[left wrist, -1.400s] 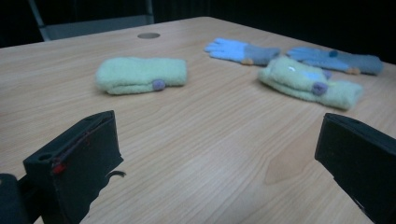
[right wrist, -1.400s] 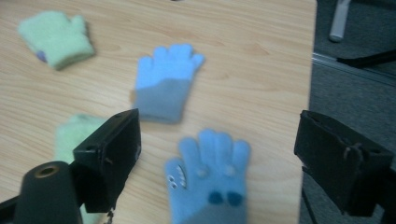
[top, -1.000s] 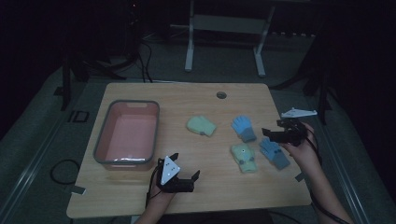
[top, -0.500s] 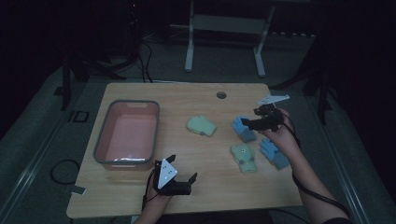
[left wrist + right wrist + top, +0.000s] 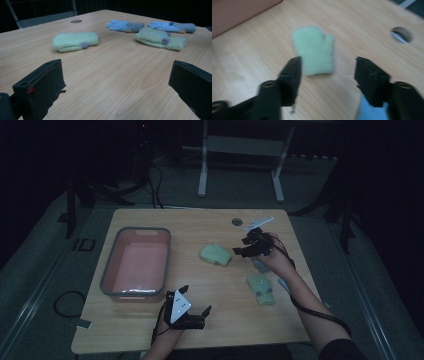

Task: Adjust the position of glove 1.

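Mittens and gloves lie loose on the counter (image 5: 150,330), and none of them sits in the pink bin (image 5: 107,275) at the left, whose floor looks bare from the high view. So the work, which I judge to be gathering these woollen pieces, has hardly begun.

The right gripper (image 5: 244,249) hangs above the middle of the counter with its jaws wide and nothing between them. Its own view looks down past them at the single green mitten (image 5: 314,51), which lies flat with its thumb out and sits just ahead of the jaws, apart from them. That mitten (image 5: 216,254) rests between the bin and the other pieces. The frame is blurred, so I cannot tell how high the jaws stand above the wood.

The left gripper (image 5: 192,306) waits near the front edge of the counter, jaws also wide and empty, pointed across the boards toward the pile. From its view the folded green mitten pair (image 5: 160,38) lies beyond the single one, with two blue gloves (image 5: 125,25) behind it, one partly behind the pair.

Left to do, as I read it: close on the single mitten, carry it to the bin, then do the same for the pair and both gloves.
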### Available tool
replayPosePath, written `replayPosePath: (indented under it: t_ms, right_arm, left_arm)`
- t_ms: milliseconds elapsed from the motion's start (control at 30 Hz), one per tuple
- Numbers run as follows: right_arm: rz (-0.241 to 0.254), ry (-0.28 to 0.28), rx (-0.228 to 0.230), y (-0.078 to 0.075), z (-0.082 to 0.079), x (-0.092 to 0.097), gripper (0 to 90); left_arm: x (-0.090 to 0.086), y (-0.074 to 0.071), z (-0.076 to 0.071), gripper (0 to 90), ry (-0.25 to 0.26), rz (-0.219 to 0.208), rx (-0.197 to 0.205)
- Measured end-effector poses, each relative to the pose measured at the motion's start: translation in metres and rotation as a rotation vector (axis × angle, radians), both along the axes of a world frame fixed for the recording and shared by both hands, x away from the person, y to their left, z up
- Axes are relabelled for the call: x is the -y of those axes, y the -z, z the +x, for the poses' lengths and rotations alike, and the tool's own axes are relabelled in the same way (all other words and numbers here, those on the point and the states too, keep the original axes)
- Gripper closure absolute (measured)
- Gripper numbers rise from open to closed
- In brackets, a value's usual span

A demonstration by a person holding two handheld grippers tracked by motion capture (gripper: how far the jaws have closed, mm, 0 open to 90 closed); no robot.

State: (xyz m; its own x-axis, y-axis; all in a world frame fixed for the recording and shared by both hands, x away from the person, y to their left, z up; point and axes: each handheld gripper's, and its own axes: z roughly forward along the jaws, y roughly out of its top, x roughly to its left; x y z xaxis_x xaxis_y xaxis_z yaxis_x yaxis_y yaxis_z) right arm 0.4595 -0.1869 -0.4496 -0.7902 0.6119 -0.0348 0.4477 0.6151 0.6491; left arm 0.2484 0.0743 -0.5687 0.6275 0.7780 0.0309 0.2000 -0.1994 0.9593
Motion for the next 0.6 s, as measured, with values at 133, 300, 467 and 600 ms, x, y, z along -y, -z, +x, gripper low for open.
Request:
replayPosePath:
  t_ms: [133, 300, 467, 600]
  right_arm:
    - [-0.026, -0.052, -0.035, 0.013, 0.005, -0.014, 53.3]
    - [-0.063, -0.094, -0.039, 0.022, 0.015, -0.034, 56.2]
    - [-0.128, -0.155, -0.014, 0.033, 0.023, -0.053, 59.1]
    - [-0.153, -0.174, -0.016, 0.04, 0.027, -0.063, 59.2]
  left_arm:
    - [0.001, 0.0, -0.001, 0.2, -0.004, 0.007, 0.001]
    - [0.0, -0.002, -0.003, 0.2, -0.014, 0.001, 0.015]
    - [-0.001, -0.002, -0.003, 0.2, -0.012, -0.012, 0.013]
    - [-0.001, -0.002, -0.004, 0.2, -0.012, -0.013, 0.018]
